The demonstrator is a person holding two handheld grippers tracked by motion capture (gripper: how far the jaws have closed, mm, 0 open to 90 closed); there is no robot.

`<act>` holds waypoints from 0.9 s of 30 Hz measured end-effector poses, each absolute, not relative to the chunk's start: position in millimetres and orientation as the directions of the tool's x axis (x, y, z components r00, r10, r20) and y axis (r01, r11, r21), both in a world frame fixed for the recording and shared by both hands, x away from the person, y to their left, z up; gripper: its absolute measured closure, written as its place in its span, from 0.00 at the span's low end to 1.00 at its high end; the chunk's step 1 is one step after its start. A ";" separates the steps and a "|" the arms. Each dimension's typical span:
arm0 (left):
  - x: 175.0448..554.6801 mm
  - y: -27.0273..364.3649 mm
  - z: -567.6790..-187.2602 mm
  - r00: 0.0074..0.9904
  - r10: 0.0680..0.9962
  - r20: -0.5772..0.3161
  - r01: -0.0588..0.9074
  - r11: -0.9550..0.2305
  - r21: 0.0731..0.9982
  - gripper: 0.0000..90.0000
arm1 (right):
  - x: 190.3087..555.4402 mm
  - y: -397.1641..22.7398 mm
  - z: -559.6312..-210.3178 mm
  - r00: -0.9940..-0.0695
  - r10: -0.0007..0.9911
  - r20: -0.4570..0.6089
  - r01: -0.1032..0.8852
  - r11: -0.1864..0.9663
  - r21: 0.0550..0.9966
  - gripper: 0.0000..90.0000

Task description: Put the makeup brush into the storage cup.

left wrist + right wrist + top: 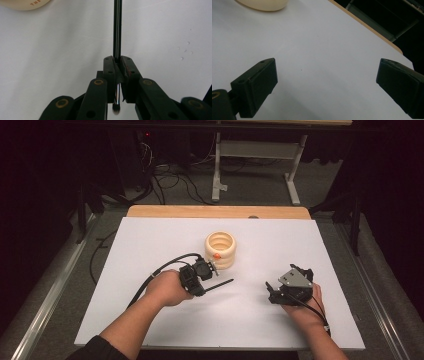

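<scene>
My left gripper (204, 286) (117, 60) is shut on a thin black brush (220, 284) (117, 27). The handle runs straight out past the jaw tips over the white table, and the small bristle tip (116, 109) hangs behind the pads. A cream ribbed holder (220, 249) (30, 3) with an orange dot stands just beyond this gripper. My right gripper (281, 281) (327, 82) hovers low over the table at the right, open wide with nothing between its black pads (259, 80). The holder's base (262, 5) shows far off in the right gripper view.
The white table sheet (150, 320) lies on a wooden top whose far edge (215, 211) shows behind the holder. Beyond it are a desk frame (255, 150) and floor cables (170, 182). Metal rails (55, 290) flank the table.
</scene>
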State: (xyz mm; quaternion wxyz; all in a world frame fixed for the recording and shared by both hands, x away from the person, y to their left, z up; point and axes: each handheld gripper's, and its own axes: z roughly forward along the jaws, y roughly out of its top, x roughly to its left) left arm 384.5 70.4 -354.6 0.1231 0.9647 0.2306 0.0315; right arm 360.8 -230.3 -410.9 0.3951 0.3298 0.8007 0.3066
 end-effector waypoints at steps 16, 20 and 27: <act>383.5 72.9 -342.1 0.892 0.450 0.028 0.431 -0.869 0.245 0.92 | 353.1 -216.9 -411.0 -0.465 0.663 -0.586 0.221 0.728 0.648 0.06; 383.1 72.8 -338.1 0.894 0.447 0.037 0.427 -0.872 0.241 0.92 | 351.6 -214.8 -409.9 -0.467 0.625 -0.626 0.198 0.764 0.615 0.06; 382.6 71.6 -339.5 0.896 0.442 0.041 0.422 -0.877 0.230 0.92 | 347.4 -205.8 -411.0 -0.454 0.579 -0.677 0.158 0.801 0.578 0.06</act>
